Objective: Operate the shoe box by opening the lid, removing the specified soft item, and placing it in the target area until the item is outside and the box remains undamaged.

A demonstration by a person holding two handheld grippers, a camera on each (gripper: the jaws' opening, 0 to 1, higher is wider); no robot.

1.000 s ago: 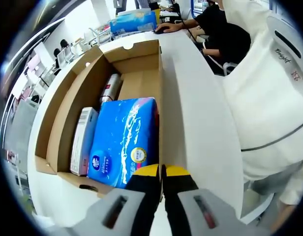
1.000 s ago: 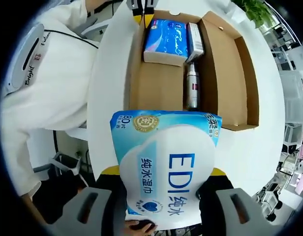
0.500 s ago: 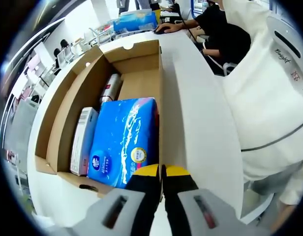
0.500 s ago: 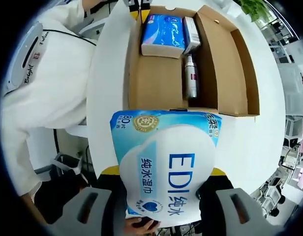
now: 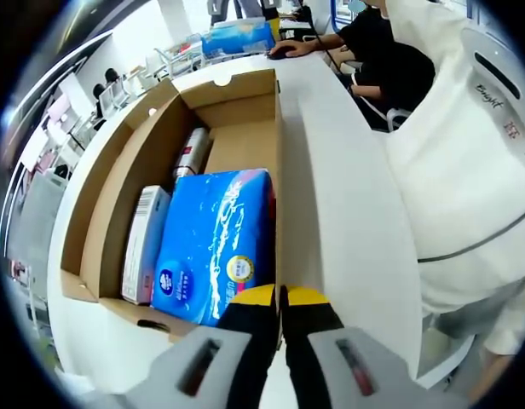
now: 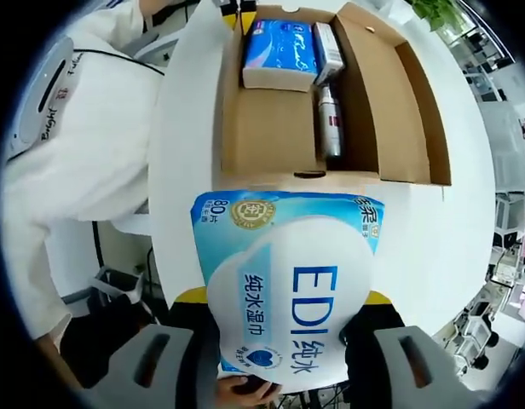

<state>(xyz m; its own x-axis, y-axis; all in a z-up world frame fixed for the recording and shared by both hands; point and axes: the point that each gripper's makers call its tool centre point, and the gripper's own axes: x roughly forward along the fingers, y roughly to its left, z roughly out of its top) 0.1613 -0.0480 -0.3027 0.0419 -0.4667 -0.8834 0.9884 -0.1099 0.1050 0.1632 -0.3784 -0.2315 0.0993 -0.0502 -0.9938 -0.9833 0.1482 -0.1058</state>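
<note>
The right hand-held gripper squeezes a soft blue-and-white pack of wet wipes, up above the white surface and outside the open brown cardboard shoe box. The left hand-held gripper is pinched closed at the box's side wall, beside a blue tissue pack.

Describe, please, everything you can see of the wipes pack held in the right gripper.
The wipes pack is a soft plastic packet, light blue with a large white panel, printed "EDI" with Chinese text, a gold round seal and "80" near its upper corner. The right gripper is shut on its lower part, holding it with its printed face to the camera, outside the shoe box and above the white table. In the left gripper view it shows far off.
</note>
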